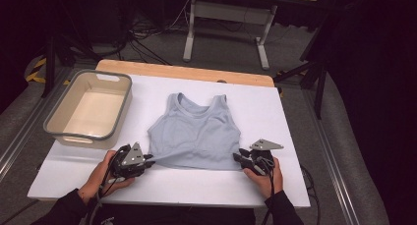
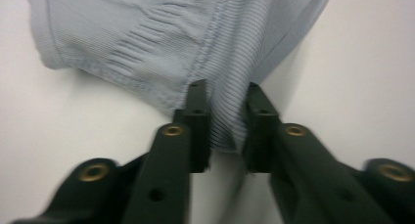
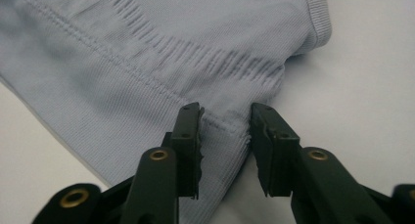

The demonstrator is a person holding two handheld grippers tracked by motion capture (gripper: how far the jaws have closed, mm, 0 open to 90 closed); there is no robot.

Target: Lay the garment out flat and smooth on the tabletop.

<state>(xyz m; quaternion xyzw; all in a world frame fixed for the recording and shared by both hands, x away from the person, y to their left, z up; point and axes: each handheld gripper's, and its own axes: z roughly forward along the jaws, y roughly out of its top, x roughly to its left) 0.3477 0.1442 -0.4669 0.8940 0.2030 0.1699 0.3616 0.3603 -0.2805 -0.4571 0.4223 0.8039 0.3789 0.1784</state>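
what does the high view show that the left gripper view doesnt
The high view takes in the whole pale blue top with its straps, the beige bin at the table's left, both hands, and the right tool at the hem's other corner. The left gripper view adds the close detail: ribbed fabric and a stitched seam bunched between the left tool's black jaws. Both show the top's hem corner at that tool, on the white table.
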